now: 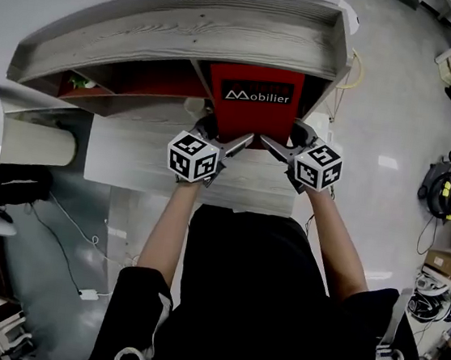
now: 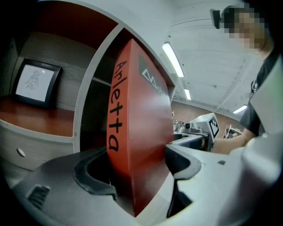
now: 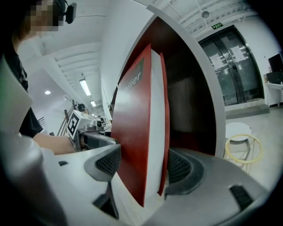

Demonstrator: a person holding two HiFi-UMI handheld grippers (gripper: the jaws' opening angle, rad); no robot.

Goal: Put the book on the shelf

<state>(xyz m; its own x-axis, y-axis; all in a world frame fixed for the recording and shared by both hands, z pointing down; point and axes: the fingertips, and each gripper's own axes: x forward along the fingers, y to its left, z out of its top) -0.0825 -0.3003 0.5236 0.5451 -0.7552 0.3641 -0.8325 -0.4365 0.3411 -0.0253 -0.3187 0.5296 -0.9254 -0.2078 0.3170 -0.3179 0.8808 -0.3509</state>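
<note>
Red book going into the shelf, one gripper on each side

The book [image 1: 256, 97] stands upright at the mouth of the shelf's [image 1: 187, 28] red-lined cubby. The left gripper [image 1: 241, 143] is wide open around the spine end, with a gap at one pad. The right gripper [image 1: 269, 144] is pinching the covers from both sides.

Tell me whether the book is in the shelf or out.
Partly in. In the head view the book stands upright, its far end under the shelf top, its near end sticking out in front.
</note>
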